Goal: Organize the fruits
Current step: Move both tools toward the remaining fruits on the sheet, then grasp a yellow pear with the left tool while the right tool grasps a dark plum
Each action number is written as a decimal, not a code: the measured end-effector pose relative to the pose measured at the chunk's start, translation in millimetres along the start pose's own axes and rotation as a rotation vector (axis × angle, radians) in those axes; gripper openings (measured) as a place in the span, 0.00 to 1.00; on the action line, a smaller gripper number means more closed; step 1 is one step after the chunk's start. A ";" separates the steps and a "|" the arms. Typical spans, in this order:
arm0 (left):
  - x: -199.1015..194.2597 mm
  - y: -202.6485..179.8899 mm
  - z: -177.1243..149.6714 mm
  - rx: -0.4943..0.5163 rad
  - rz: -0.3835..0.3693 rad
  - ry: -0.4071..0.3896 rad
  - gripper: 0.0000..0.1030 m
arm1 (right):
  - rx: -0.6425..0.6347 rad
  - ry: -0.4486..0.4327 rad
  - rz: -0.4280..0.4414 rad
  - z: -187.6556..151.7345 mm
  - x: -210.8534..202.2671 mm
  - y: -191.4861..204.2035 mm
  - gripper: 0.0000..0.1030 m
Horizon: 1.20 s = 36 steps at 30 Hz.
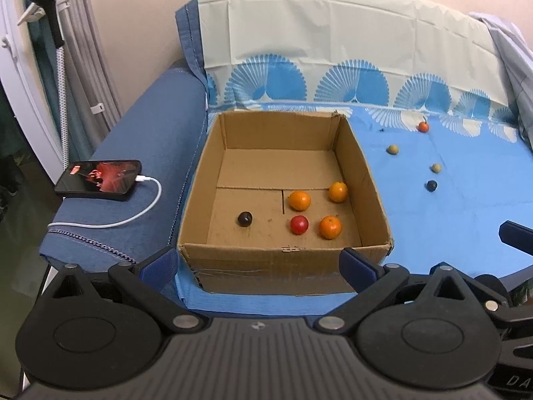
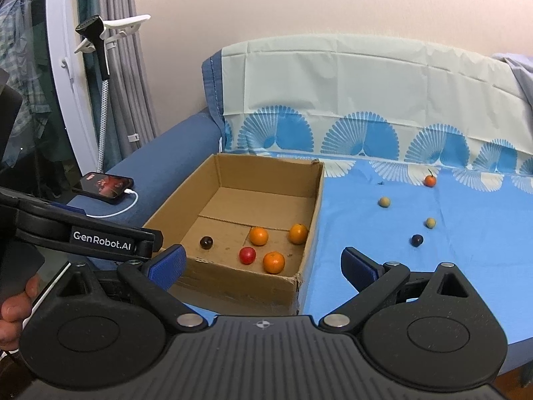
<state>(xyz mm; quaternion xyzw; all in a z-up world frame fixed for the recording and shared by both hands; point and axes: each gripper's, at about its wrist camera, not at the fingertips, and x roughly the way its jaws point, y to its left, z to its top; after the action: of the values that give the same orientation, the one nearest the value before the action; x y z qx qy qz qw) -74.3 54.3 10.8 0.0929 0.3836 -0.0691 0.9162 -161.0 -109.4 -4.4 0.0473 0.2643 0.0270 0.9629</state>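
Cardboard box (image 1: 279, 260) on a blue-clothed sofa (image 2: 416, 283) already holds five fruits: three oranges, among them one by the right wall (image 1: 338, 191), a red fruit (image 1: 298, 224) and a dark plum (image 1: 245, 218) lying a little apart to the left. Four more wait on the cloth to the box's right: a small stemmed orange (image 2: 430, 180) farthest back, two pale round fruits (image 2: 384, 202) (image 2: 430, 222), and a dark one (image 2: 416, 240) nearest the front. Both handheld tools hang short of the box with nothing in them, the left gripper (image 1: 260, 263) spread wide before its front wall, the right gripper (image 2: 263, 265) equally wide and facing the box's front right corner. A phone (image 1: 100, 179) charges on the armrest. The work looks roughly half done, and between picks. Next, by my reading, the right gripper should swing over to the dark fruit closest to it, drop around it and close gently, since small round fruit will roll on cloth.
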 end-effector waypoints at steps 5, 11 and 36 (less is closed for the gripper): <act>15.7 -11.8 7.5 0.014 -0.002 0.031 1.00 | 0.028 0.020 -0.007 0.8 12.5 -14.6 0.96; 36.6 -33.4 20.1 0.044 -0.014 0.064 1.00 | 0.066 0.034 -0.031 0.0 25.8 -40.5 0.96; 269.6 -261.9 177.9 0.227 -0.236 0.164 1.00 | 0.265 0.093 -0.352 -7.3 189.2 -285.7 0.96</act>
<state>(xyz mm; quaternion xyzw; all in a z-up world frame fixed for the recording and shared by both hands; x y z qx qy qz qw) 184.3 -255.2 -90.4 0.1553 0.4550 -0.2111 0.8510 5.5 -378.3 -136.6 0.1253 0.3140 -0.1744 0.9248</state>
